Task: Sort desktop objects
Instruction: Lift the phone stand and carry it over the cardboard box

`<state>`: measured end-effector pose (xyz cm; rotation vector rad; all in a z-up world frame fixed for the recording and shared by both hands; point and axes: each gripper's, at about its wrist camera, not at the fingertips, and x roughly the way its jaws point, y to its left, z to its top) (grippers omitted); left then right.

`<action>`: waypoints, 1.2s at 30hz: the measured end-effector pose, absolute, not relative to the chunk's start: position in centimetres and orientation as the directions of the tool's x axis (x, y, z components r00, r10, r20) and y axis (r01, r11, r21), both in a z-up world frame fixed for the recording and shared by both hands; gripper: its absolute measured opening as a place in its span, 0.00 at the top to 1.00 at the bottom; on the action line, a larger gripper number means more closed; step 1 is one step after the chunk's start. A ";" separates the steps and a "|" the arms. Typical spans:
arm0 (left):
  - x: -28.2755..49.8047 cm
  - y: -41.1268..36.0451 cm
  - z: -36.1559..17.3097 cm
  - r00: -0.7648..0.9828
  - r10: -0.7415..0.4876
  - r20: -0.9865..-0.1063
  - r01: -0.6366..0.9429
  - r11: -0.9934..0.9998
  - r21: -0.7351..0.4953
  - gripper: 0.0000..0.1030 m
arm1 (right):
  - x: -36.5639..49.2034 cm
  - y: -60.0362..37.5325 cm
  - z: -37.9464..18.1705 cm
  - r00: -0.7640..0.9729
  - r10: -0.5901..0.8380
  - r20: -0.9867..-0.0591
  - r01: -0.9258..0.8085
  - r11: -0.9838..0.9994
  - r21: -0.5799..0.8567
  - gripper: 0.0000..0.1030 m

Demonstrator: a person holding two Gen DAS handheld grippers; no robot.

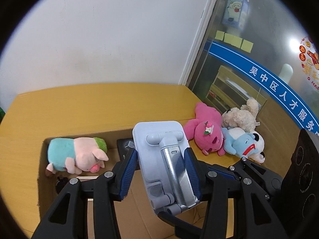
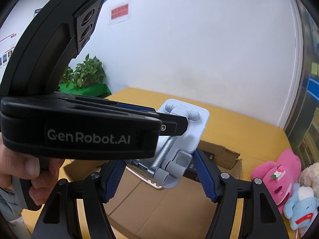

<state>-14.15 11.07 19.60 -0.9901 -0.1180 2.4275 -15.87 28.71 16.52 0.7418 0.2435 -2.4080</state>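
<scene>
Only the left wrist view shows the plush pig (image 1: 77, 155) lying in the open cardboard box (image 1: 42, 171) at nine o'clock, with a dark flat item (image 1: 125, 149) beside it that I cannot identify; only the right wrist view shows the person's hand (image 2: 30, 171) on the left gripper's handle and a potted plant (image 2: 87, 73) at ten o'clock. The left gripper (image 1: 160, 171) is clamped on the white folding phone stand (image 1: 161, 149), its blue pads pressing the stand's metal arm from both sides. The stand is held in the air over the box, its long axis running from six toward twelve o'clock, hinge end farthest from the camera. The right gripper (image 2: 159, 177) sits just below the stand with its fingers spread apart, touching nothing. On the wooden table (image 1: 95, 107) at three o'clock, outside the box, lie a pink plush (image 1: 207, 133), a blue plush (image 1: 239, 141) and a cream plush (image 1: 241, 117), piled touching one another.
</scene>
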 end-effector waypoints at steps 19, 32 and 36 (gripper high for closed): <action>-23.9 13.3 1.7 -0.253 0.512 -0.821 -0.249 -0.854 -0.457 0.54 | -26.8 30.6 1.1 -0.384 -0.430 -0.817 0.546 -0.819 0.175 0.35; -22.4 13.9 -2.1 -0.181 0.454 -0.872 -0.215 -0.884 -0.415 0.58 | -27.0 31.3 -2.6 -0.242 -0.385 -0.890 0.500 -0.836 0.226 0.64; -22.1 14.4 -2.1 -0.162 0.459 -0.874 -0.223 -0.880 -0.420 0.62 | -27.0 30.7 -2.7 -0.222 -0.363 -0.905 0.509 -0.835 0.210 0.66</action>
